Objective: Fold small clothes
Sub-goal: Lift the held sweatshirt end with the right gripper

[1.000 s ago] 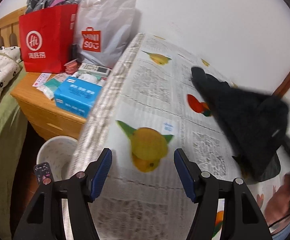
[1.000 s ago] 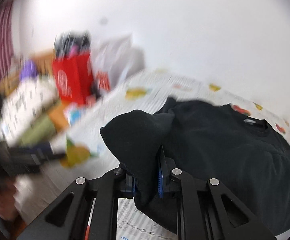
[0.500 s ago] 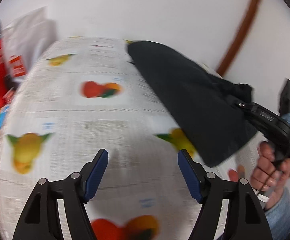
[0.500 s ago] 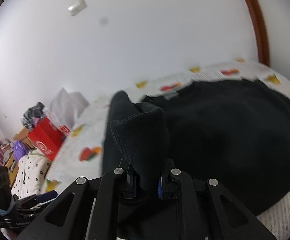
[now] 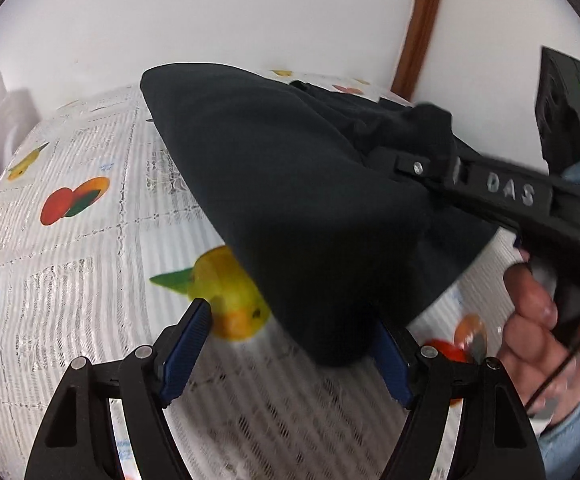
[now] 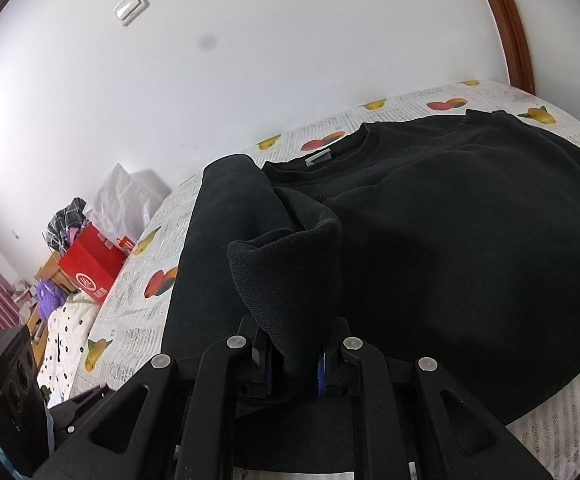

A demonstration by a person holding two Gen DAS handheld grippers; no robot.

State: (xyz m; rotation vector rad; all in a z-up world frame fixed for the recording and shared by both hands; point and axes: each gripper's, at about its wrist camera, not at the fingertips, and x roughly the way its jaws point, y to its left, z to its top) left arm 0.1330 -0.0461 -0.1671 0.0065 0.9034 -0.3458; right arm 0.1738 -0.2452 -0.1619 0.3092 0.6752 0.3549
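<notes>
Black, one sweatshirt [image 6: 469, 240] is lying mid-frame on the fruit-print surface [image 5: 70, 280]; right tongs [image 6: 293, 368] are clamping its cuff [image 6: 286, 276], while left tongs [image 5: 290, 348] are standing apart, empty.

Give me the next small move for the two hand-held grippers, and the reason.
Probably bring the right hand-held gripper down over the sweater body, then open it. It is shut on the sleeve cuff, held folded above the body. The left hand-held gripper is open by the hem, holding nothing, and could take that hem next.
</notes>
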